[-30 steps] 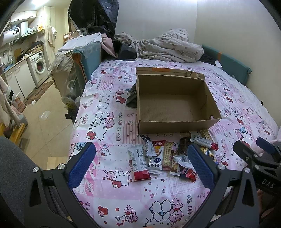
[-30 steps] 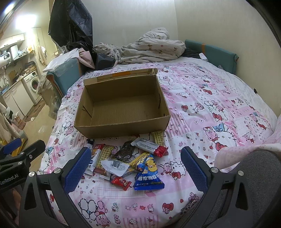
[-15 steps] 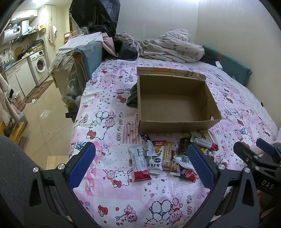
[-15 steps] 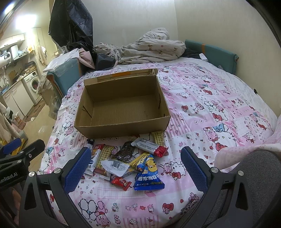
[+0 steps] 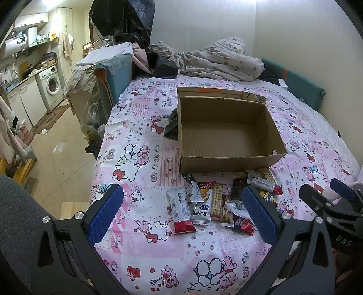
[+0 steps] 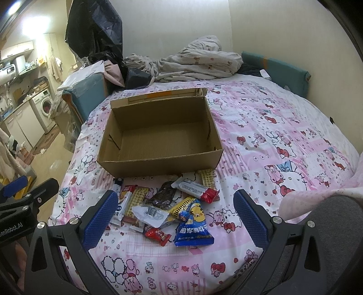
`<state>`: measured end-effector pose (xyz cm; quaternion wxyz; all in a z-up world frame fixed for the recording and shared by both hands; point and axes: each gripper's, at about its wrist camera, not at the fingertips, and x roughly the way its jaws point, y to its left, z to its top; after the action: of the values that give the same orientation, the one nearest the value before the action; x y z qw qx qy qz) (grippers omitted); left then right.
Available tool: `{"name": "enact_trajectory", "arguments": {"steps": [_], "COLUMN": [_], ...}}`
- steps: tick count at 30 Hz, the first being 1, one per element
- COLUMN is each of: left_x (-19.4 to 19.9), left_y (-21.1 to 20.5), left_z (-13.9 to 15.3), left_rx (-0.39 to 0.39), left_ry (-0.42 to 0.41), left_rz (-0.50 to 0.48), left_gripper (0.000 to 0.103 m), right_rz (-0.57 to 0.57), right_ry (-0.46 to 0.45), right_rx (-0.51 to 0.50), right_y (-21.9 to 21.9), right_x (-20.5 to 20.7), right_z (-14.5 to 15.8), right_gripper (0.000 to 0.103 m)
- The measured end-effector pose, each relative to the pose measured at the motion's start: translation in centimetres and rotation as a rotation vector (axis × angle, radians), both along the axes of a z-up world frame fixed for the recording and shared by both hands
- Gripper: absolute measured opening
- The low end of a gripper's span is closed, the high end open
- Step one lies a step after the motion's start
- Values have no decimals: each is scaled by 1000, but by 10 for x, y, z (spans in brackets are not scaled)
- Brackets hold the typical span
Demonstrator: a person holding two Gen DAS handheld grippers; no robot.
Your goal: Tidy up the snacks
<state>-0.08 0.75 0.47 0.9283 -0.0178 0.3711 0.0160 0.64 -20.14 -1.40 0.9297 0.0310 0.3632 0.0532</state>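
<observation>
An open, empty cardboard box (image 5: 224, 156) (image 6: 158, 158) sits on the pink cartoon-print bed. Several snack packets lie in a loose pile just in front of it: a white-and-red bar (image 5: 181, 212), a "FOOD" packet (image 5: 203, 205), a blue bag (image 6: 192, 224), a small red packet (image 6: 157, 234) and a dark packet (image 6: 163, 195). My left gripper (image 5: 181, 213) is open and empty above the near side of the pile. My right gripper (image 6: 174, 217) is open and empty, also over the pile. Each gripper shows at the edge of the other's view.
Rumpled bedding (image 5: 215, 61) and black bags (image 5: 127, 20) lie at the bed's far end. A teal headboard pad (image 5: 295, 86) runs along the right wall. The bed's left edge drops to the floor, with a washing machine (image 5: 51, 87) beyond.
</observation>
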Motion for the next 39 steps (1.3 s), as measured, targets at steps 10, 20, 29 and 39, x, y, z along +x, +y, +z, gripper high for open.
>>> {"name": "enact_trajectory", "arguments": {"steps": [10,20,29,39], "left_x": [0,0,4,46], "left_y": [0,-1,3,23], "left_z": [0,-3,-6,-11], "left_rx": [0,5,-6,-31], "left_ry": [-1,-1,26,173], "left_rz": [-1,4,17,75], "left_gripper": [103,103,103,103], "right_rz": [4,2,8,73], "right_ry": [1,2,45,479], "right_rx": [2,9,61,207], "right_y": [-2,-2,-6,-36], "right_x": [-1,-1,6,86], "right_z": [1,1,5,-40], "right_gripper": [103,103,103,95]}}
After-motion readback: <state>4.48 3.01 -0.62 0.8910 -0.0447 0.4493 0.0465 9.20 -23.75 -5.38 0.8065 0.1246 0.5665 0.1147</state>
